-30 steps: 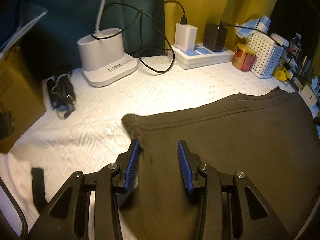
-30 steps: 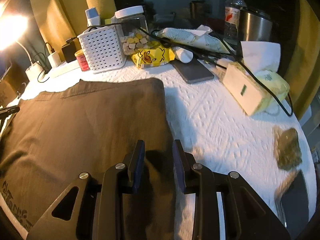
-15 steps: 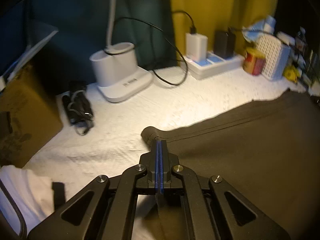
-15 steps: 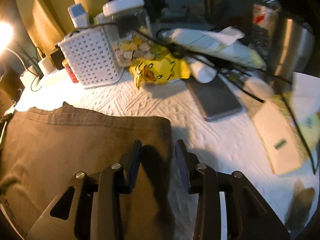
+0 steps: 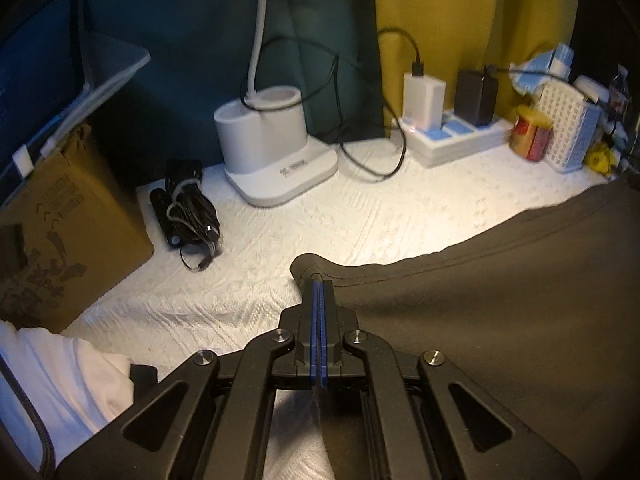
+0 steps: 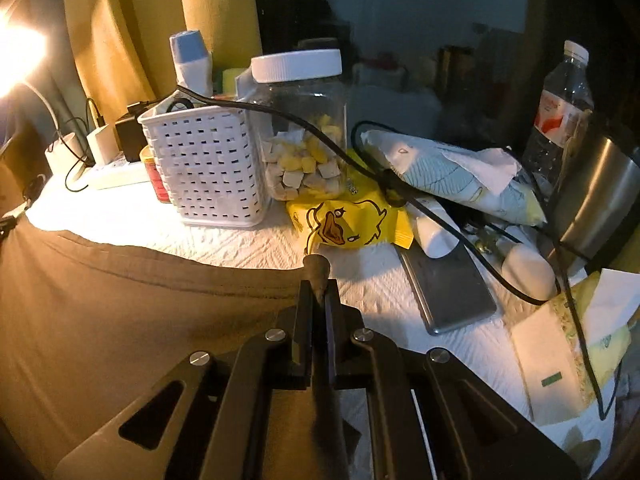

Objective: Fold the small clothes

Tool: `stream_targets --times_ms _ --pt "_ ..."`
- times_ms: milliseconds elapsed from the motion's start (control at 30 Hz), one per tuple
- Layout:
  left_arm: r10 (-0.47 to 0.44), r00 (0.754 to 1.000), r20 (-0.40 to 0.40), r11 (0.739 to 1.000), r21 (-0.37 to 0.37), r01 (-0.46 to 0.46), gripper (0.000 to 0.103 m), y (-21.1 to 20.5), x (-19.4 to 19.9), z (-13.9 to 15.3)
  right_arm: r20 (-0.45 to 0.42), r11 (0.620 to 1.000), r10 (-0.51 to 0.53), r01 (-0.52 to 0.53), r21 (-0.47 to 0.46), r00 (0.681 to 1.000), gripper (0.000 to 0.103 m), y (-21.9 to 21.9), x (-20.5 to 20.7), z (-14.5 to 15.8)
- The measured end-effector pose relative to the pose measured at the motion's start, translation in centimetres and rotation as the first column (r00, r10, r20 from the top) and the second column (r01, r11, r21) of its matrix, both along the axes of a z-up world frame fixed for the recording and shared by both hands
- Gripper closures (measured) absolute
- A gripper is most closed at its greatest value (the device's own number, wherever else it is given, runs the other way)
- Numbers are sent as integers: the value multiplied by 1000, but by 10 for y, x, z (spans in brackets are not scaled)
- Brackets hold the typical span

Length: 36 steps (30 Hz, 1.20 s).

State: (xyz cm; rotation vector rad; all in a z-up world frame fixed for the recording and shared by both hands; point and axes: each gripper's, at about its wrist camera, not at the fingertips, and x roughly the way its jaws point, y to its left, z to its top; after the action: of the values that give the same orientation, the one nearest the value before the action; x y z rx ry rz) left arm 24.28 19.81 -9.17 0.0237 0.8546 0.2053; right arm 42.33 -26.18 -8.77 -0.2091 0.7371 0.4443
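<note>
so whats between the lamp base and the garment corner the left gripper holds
Left wrist view: only bare white table cover between lamp base and brown garment.

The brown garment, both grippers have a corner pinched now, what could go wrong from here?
1. The right gripper holds only the tip of the brown garment; it may slip out under tension.
2. Swinging that corner could snag the black cable or nudge the phone.
3. The left gripper has a similarly shallow hold.

yellow curtain (image 5: 460, 20), teal wall (image 5: 180, 40), glaring lamp (image 6: 16, 52)
</note>
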Motion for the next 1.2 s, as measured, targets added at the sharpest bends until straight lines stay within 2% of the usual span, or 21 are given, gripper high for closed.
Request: stream_targets --times_ms 167,367,433,500,567,867,1200 --pt "4 999 -33 1000 -21 -4 103 3 5 -10 -32 1000 -2 1 -25 999 97 8 6 -15" --pt "10 1000 -27 998 -57 -11 103 4 4 -5 -53 998 -22 19 -53 998 95 8 6 -19" --pt "22 999 -35 998 -51 -23 102 3 2 -3 -48 998 -31 28 -60 998 86 10 3 -18" --pt "30 999 -31 999 -36 -31 102 1 -2 0 -39 998 -35 33 -49 999 70 9 -2 -15" --pt "31 999 -18 999 -40 -32 102 -2 -8 3 -32 998 -38 36 -44 999 63 7 -8 -11" --pt "12 1000 10 995 -104 -11 102 -23 -38 10 -16 999 -47 47 -21 999 62 -5 -41 4" --pt "-41 997 61 989 -137 49 102 -54 -72 23 -6 998 -54 54 11 999 62 -17 -85 15"
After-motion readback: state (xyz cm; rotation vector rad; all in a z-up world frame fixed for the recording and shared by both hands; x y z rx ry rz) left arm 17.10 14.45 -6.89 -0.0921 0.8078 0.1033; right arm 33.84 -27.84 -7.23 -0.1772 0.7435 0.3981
